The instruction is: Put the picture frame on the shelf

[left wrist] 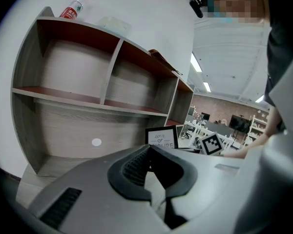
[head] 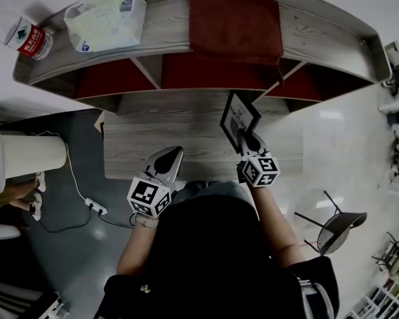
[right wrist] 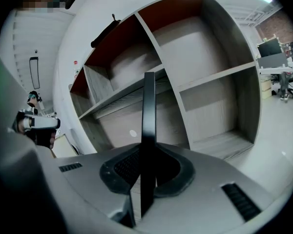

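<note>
A black picture frame (head: 239,116) with white printed text is held upright, with my right gripper (head: 243,140) shut on its lower edge. It hangs over the low front ledge of the grey wooden shelf unit (head: 153,145). In the right gripper view the frame (right wrist: 149,126) is edge-on between the pads, facing the open compartments of the shelf unit (right wrist: 210,82). My left gripper (head: 175,154) is shut and holds nothing, over the same ledge to the frame's left. From the left gripper (left wrist: 150,154) view, the frame (left wrist: 162,136) stands ahead to the right.
On the shelf's top lie a water bottle (head: 25,37), a pack of tissues (head: 108,17) and a red cloth (head: 236,25). A white cylinder (head: 32,155) and a power strip (head: 95,208) are at the left. A dark chair (head: 339,228) stands on the floor at the right.
</note>
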Tool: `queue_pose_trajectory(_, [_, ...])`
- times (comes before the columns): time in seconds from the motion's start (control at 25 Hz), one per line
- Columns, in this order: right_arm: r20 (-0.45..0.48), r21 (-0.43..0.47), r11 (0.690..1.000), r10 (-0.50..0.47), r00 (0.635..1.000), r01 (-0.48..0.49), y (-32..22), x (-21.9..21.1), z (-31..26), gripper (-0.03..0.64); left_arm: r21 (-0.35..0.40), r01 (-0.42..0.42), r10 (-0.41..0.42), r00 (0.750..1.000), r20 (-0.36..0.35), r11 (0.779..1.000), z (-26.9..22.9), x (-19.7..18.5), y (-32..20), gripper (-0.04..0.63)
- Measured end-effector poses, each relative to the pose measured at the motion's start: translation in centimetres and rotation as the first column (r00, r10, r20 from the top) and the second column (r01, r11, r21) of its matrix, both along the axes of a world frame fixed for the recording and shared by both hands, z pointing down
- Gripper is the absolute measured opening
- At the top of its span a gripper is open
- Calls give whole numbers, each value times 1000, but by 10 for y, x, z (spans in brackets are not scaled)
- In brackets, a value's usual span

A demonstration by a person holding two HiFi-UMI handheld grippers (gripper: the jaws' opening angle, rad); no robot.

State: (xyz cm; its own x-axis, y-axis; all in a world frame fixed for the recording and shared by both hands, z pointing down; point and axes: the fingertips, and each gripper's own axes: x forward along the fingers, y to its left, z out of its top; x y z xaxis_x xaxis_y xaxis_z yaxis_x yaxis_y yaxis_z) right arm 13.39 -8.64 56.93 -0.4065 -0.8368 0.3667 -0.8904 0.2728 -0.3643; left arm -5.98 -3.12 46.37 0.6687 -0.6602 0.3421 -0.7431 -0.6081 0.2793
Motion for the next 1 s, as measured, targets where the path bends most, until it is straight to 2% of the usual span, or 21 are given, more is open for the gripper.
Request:
queue_pose_trajectory(0.2, [-23, 25, 997, 74, 997, -73, -18, -6, 20, 29, -11, -48, 48, 999, 11, 999, 9, -13, -1, 8])
queue_pose_trajectory(0.56, [-55, 39, 983, 181, 982, -179, -43, -11, 60, 29, -43, -76, 77, 996, 39, 996, 32, -37, 7, 8])
queue_pose_trajectory(1.0, [-125, 110, 971, 224, 967, -211, -63, -10, 86, 31, -87, -57, 63, 996, 67, 995, 54, -59, 21, 8])
